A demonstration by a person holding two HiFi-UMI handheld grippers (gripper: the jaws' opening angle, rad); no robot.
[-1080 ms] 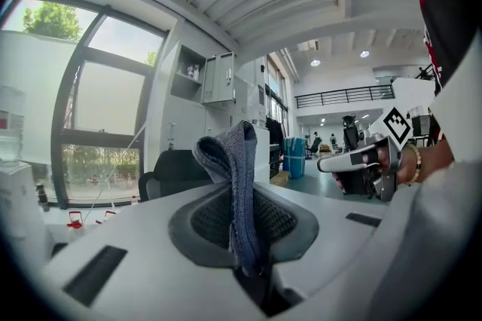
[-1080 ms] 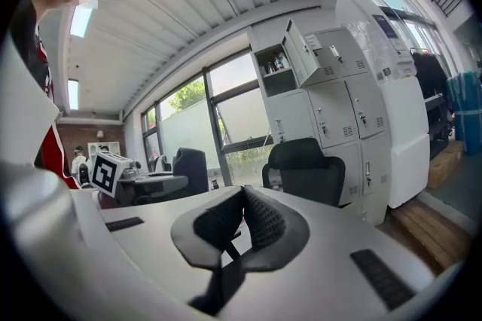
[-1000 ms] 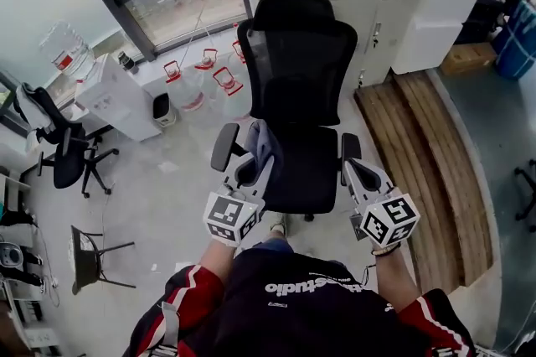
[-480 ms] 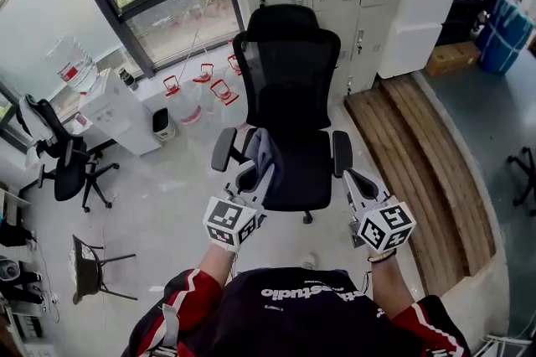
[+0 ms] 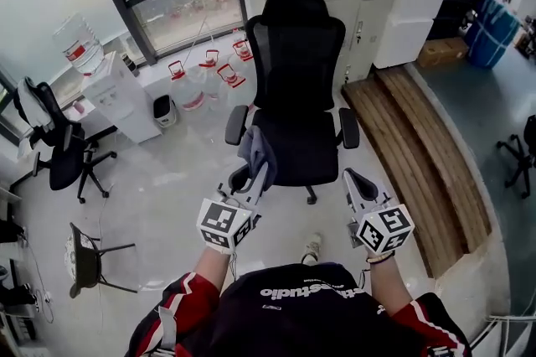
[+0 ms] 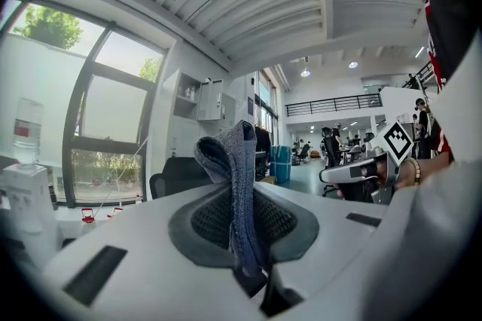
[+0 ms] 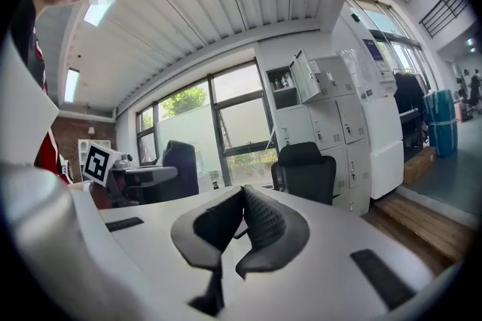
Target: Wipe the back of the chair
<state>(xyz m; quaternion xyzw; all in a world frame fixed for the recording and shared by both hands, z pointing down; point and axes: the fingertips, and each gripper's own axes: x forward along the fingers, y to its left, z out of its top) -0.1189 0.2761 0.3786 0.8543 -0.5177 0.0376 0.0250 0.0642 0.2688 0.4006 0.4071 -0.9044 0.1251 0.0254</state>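
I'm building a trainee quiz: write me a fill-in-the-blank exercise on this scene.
The left gripper is shut on the folded grey-blue cloth; the right gripper is shut on ___.
___ gripper touches the black mesh office chair.
The chair's seat faces ___ the person.
Missing: nothing; neither; toward.

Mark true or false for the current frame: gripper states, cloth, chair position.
1. The left hand-held gripper is shut on a grey cloth. True.
2. The right hand-held gripper holds a spray bottle. False: its jaws are together with nothing between them.
3. The cloth is pressed against the back of the chair. False: it is held short of the chair, not touching it.
4. The chair is black and its seat faces the person. True.
5. The wooden planks lie to the left of the chair. False: they are on its right in the head view.
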